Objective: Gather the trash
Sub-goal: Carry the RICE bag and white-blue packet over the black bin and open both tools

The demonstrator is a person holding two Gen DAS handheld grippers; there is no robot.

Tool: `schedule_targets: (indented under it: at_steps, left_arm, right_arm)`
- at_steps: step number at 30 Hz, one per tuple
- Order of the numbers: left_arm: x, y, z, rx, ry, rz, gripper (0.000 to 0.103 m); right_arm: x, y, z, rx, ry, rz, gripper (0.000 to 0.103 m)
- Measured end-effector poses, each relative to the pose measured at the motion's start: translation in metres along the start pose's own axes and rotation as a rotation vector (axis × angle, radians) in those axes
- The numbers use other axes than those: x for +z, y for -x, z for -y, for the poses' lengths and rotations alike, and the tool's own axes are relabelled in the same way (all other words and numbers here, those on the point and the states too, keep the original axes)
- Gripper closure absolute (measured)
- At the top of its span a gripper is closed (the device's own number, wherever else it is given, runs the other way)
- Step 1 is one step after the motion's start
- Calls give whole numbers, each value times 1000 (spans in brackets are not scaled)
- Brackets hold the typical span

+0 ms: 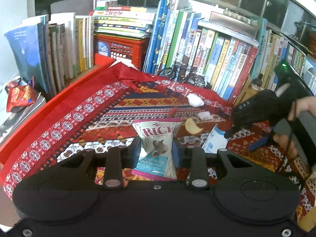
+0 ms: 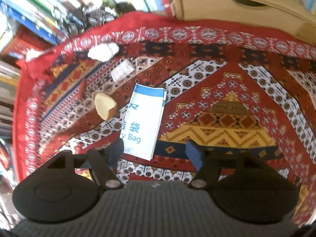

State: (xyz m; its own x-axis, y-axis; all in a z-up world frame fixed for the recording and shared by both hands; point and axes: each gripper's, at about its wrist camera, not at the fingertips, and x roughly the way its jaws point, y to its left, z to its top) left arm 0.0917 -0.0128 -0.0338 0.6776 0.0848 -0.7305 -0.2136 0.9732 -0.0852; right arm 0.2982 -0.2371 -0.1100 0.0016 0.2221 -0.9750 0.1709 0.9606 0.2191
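Observation:
My left gripper (image 1: 157, 148) is shut on a white rice-snack packet (image 1: 157, 138), held upright above the patterned red cloth (image 1: 98, 118). My right gripper (image 2: 155, 150) hangs open over a flat white-and-blue paper bag (image 2: 145, 118), its fingers apart on either side of the bag's near end. In the left wrist view the right gripper (image 1: 243, 132) is at the right, held by a hand, above the same bag (image 1: 214, 140). A bitten bread piece (image 2: 105, 105) (image 1: 192, 127) lies left of the bag. A crumpled white tissue (image 2: 102, 52) (image 1: 195, 99) and a small clear wrapper (image 2: 121, 71) (image 1: 205, 116) lie farther back.
Rows of books (image 1: 207, 49) and a red crate (image 1: 120, 47) stand behind the cloth. A small model bicycle (image 1: 181, 75) stands by the books. A red snack wrapper (image 1: 19, 96) rests on stacked books at the left. A cardboard box (image 2: 237, 9) borders the cloth's far side.

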Motion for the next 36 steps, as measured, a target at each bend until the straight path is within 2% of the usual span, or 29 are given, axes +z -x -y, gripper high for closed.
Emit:
schedule_targets:
  at_steps: [4, 13, 18, 22, 25, 27, 30, 32, 36]
  left_arm:
    - [-5, -10, -9, 16, 9, -17, 72]
    - [-3, -38, -22, 38, 41, -45, 72]
    - [0, -50, -23, 34, 58, -53, 72]
    - [1, -56, -23, 27, 60, -59, 72]
    - [1, -58, -21, 23, 57, -62, 72]
    - [1, -58, -21, 21, 57, -64, 72]
    - [1, -57, -19, 19, 55, -65, 72]
    - [2, -56, -17, 16, 54, -63, 72]
    - [3, -48, -13, 7, 52, -54, 72]
  right_arm:
    - [14, -17, -18, -33, 15, -14, 17]
    - [41, -60, -47, -147, 42, -74, 16]
    - [44, -72, -46, -168, 30, -128, 17]
    - [46, -78, -33, -145, -26, -175, 28]
    - [48, -75, -29, -127, -31, -170, 41]
    - [49, -71, -27, -117, -33, -168, 44]
    - [47, -60, -27, -109, -13, -150, 55]
    - [46, -51, -27, -105, 4, -139, 71]
    - [38, -34, -20, -59, -20, -142, 77]
